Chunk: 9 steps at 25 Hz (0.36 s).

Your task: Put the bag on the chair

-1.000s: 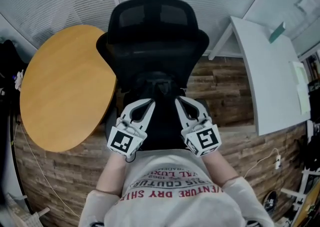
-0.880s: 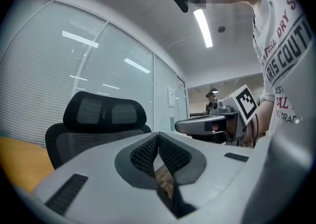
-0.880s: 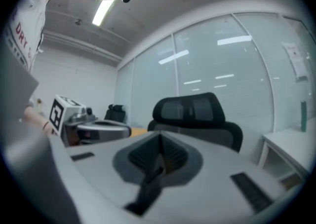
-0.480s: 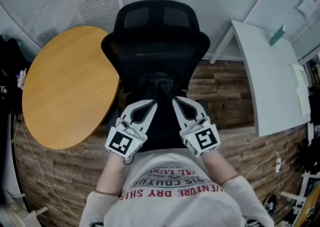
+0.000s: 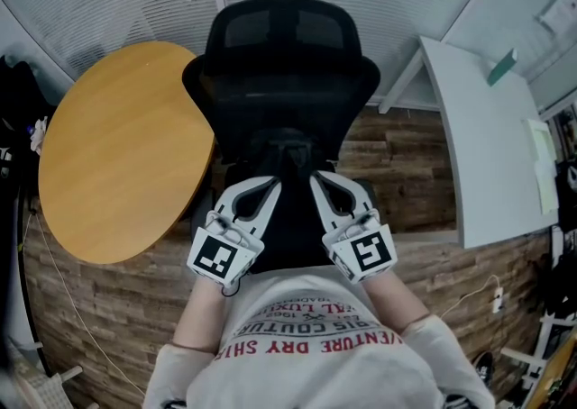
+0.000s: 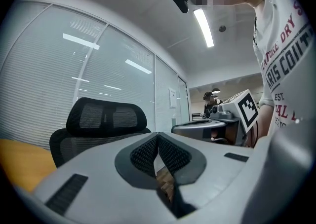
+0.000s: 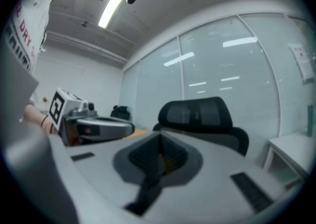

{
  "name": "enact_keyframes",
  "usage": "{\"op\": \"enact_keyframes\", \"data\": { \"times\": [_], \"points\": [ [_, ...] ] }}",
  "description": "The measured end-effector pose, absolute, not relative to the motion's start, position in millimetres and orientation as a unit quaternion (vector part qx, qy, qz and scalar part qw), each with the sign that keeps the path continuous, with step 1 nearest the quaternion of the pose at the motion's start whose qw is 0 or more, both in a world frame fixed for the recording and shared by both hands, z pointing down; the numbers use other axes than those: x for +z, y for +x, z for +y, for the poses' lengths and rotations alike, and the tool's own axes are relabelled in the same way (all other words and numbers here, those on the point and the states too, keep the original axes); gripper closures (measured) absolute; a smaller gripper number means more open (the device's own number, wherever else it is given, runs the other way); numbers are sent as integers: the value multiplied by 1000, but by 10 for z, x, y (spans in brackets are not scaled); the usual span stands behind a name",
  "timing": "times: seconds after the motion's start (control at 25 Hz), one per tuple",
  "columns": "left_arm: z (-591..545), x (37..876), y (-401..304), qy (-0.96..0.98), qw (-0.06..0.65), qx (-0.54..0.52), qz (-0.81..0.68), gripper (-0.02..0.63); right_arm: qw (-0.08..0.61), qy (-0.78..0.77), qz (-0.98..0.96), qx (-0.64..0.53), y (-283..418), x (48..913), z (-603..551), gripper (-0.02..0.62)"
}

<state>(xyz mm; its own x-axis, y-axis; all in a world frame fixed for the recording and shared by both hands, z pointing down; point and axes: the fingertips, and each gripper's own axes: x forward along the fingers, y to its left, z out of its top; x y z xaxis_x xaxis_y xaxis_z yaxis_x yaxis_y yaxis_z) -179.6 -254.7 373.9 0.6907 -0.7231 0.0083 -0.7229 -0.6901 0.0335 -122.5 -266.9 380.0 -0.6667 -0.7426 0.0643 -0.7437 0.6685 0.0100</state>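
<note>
A black mesh office chair (image 5: 281, 83) stands right in front of me, its back toward the blinds; it also shows as the chair (image 6: 106, 119) and the chair (image 7: 200, 114) in the two gripper views. A black bag (image 5: 288, 218) hangs between my grippers, over the chair's seat and hard to tell apart from it. My left gripper (image 5: 270, 185) is shut, and a dark strap (image 6: 177, 203) runs down from its pads. The right gripper (image 5: 315, 178) is shut too, with a dark strap (image 7: 143, 193) coming out of its jaws. Both grippers point at the chair, side by side.
A round wooden table (image 5: 117, 155) touches the chair's left side. A white desk (image 5: 487, 137) stands at the right, with a gap of wood-plank floor (image 5: 397, 164) between it and the chair. Cables (image 5: 491, 290) lie on the floor at the lower right.
Both grippers have kept their grip and nearly their place. The chair and the table have shifted slightly in the head view.
</note>
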Motion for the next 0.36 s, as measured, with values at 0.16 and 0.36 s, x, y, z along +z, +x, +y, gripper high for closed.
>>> {"op": "enact_keyframes", "data": {
  "times": [0.16,0.36],
  "points": [
    [-2572,3716,-1790,918,16,-2,-396,572,31,402,-915,5,-1234,3783,-2698,569],
    [-2651,3749,-1844,912,12,11,-409,572,23,405,-914,5,-1283,3766,-2759,569]
  ]
}}
